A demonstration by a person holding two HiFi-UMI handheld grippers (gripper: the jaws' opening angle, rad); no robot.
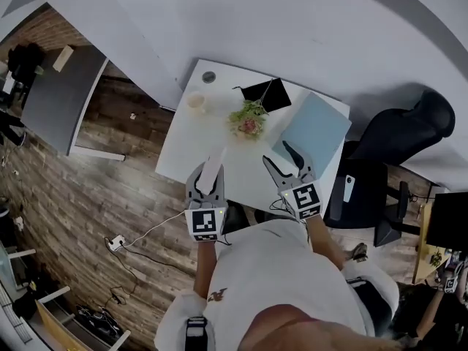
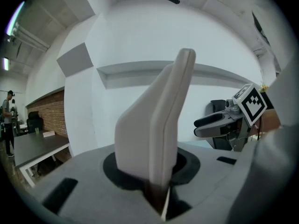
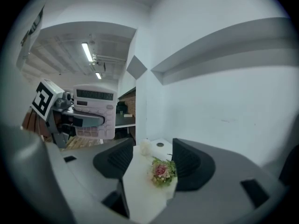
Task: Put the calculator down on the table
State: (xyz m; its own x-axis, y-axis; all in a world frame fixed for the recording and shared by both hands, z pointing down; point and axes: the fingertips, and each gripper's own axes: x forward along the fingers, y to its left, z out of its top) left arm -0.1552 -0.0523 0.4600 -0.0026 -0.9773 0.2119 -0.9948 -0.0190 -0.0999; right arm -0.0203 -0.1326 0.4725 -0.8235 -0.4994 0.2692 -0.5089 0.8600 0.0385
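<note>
White desk (image 1: 191, 146), set against a plain wall, plank floor all round.

- Calculator (image 1: 212, 165): not down yet. You are holding it upright in the air over the desk's near edge. It appears clear of the top, though the head view does not show the gap plainly.
- Left gripper (image 1: 208, 175): its jaws are clamping the calculator's lower end. Its own view is showing the body edge-on, rising straight out of the pinch. From the right gripper view the display and keys are facing across toward your right side.
- Right gripper (image 1: 278, 156): jaws standing apart, nothing between them; only desk top and flowers are showing through the gap. It is hovering just beside the left one, over the near right of the desk, close to the light blue folder (image 1: 316, 126).
- Farther back: the bunch of flowers (image 1: 248, 119) mid-desk, a black tablet (image 1: 267, 93) behind it, and a pale cup (image 1: 196, 102) toward the far left.

Progress, as a judgement: the calculator is already over the desk. Lowering it, laying it flat, letting go and backing the left gripper off are all outstanding. The bare patch at the near left, under the calculator, is looking like the free landing spot.
</note>
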